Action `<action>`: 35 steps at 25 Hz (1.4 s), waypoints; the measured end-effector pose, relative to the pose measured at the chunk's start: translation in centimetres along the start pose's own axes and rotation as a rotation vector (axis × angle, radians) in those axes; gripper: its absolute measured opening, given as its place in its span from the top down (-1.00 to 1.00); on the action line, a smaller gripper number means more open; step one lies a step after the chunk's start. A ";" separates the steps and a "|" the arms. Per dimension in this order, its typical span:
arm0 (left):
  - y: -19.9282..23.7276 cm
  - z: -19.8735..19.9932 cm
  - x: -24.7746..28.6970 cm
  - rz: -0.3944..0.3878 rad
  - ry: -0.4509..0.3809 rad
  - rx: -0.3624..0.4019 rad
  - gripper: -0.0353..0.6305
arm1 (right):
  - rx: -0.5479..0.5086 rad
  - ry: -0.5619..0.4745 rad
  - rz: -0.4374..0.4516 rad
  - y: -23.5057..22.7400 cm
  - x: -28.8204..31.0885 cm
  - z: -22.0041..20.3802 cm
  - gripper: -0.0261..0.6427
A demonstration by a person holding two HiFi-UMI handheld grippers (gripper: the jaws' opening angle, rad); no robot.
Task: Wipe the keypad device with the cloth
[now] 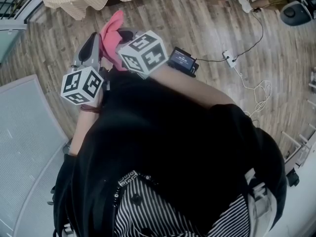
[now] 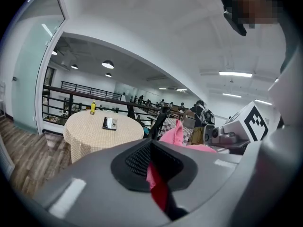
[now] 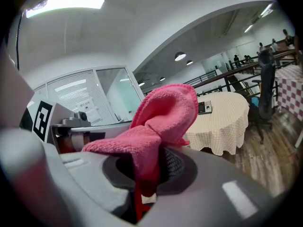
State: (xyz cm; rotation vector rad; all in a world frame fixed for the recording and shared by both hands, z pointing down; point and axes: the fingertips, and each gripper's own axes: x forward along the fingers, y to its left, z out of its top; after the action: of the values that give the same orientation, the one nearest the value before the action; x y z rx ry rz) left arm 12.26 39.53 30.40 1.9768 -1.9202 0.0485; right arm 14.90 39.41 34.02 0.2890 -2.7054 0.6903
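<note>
1. Keypad device [image 2: 110,123]: I log it lying flat on the round tabletop [image 2: 85,134], which has a cream checked cover. It sits at 9 o'clock in my left gripper view and at 2 o'clock in my right gripper view, well apart from both grippers.
2. Pink cloth [image 3: 161,122]: held off the floor, bunched between the two grippers. One fold stands up above the right jaws.
3. Left gripper [image 2: 154,167]: jaws closed on a strip of the pink cloth, which I see pinched in the slot between them.
4. Right gripper [image 3: 142,174]: jaws closed on the pink cloth as well. In the head view both grippers meet at 11 o'clock, marker cubes facing up, just beside each other.
5. Yellow bottle [image 2: 93,108]: upright on the same tabletop, at 10 o'clock from the keypad device.
6. Wooden floor [image 1: 207,19]: a white power strip [image 1: 228,58] and its cable lie on it at 2 o'clock in the head view.
</note>
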 end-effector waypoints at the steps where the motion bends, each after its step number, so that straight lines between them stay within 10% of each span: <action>1: -0.1 -0.1 0.4 -0.008 0.005 -0.003 0.92 | 0.006 0.000 -0.008 -0.4 -0.1 0.0 0.73; 16: 1.8 1.4 5.1 -0.088 0.014 0.039 0.92 | 0.032 0.005 -0.040 -3.5 3.6 1.7 0.73; 35: 17.5 3.0 11.0 -0.111 0.062 -0.047 0.92 | 0.078 0.091 -0.057 -5.7 20.2 5.1 0.73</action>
State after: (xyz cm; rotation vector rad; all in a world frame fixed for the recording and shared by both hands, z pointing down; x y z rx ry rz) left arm -4.70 28.33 35.04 2.0230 -1.7545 0.0345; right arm -3.58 29.70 39.58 0.3433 -2.5782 0.7746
